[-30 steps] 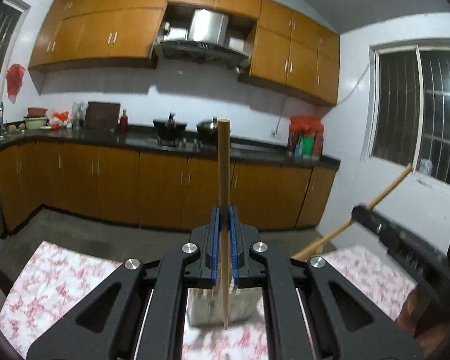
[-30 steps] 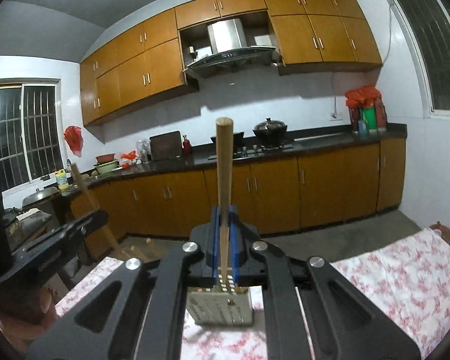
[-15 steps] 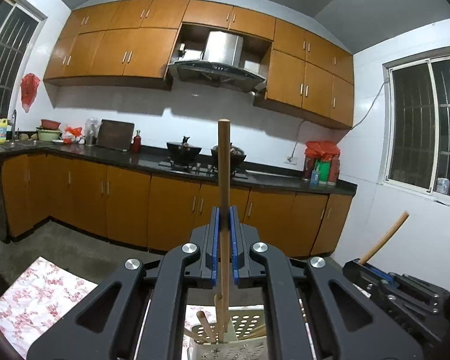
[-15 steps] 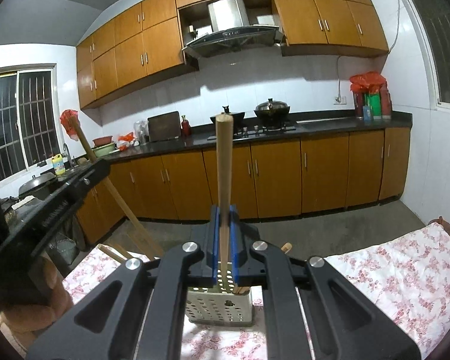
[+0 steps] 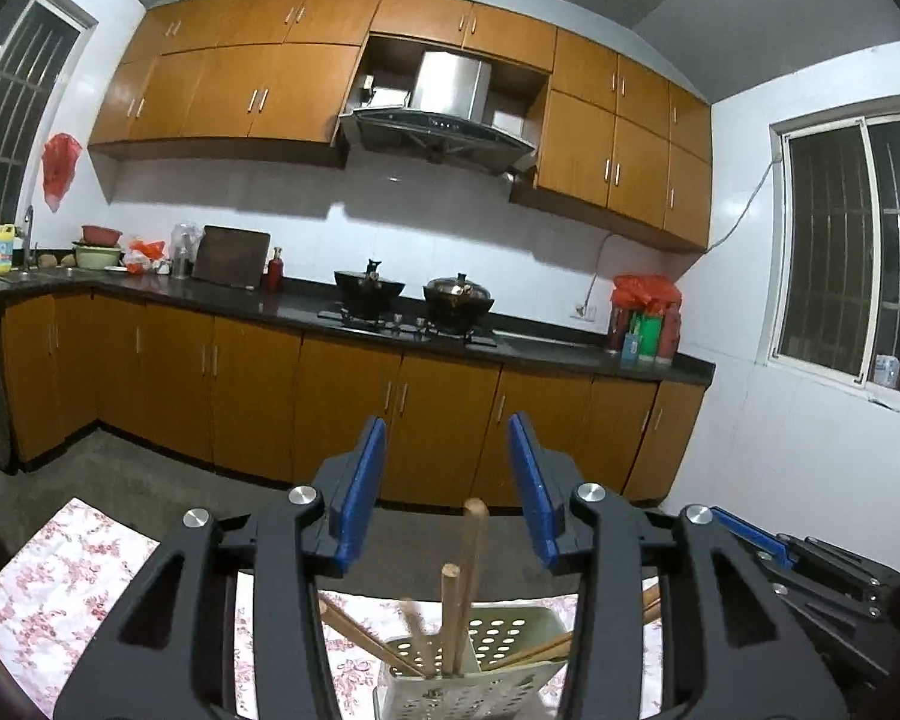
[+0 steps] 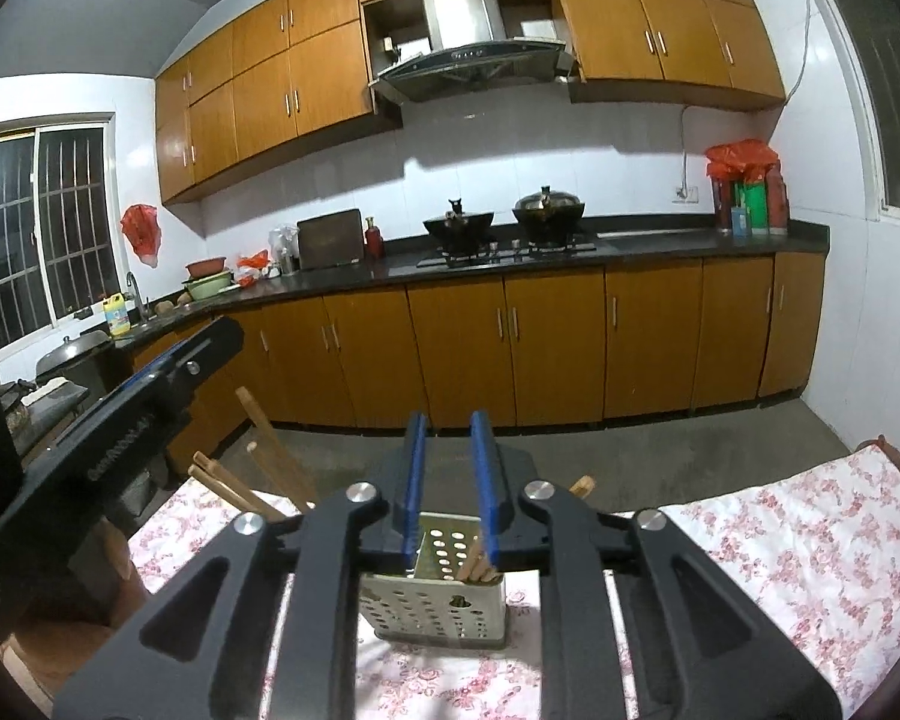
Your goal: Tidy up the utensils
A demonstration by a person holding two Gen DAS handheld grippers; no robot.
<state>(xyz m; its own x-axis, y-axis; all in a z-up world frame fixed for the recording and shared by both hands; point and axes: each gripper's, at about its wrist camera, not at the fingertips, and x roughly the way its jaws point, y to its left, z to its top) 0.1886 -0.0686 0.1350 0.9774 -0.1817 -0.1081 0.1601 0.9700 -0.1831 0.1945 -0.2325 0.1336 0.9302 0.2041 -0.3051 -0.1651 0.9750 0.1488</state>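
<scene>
A pale perforated utensil holder [image 5: 498,648] stands on the floral tablecloth [image 5: 60,570] just under both grippers. Several wooden chopsticks [image 5: 473,546] stand or lean in it. My left gripper [image 5: 447,489] hangs above the holder, its jaws opening. The tallest chopstick's top sits below and between the blue pads [image 5: 360,492], touching neither. My right gripper [image 6: 450,480] is also over the holder [image 6: 438,600] with its jaws opening a little. Chopstick ends [image 6: 477,567] lie low in the holder beneath its pads, and others lean out to the left [image 6: 270,450]. Each gripper appears at the edge of the other's view.
Beyond the table edge lie a strip of grey floor [image 6: 630,456] and a long run of orange cabinets [image 6: 510,348]. On their dark counter stand two pots on a stove [image 6: 510,222]. The cloth-covered table stretches to the right [image 6: 780,528].
Each gripper was shut on an upright chopstick and sank toward the holder. Now both pairs of jaws have parted, and the two chopsticks have dropped into the holder.
</scene>
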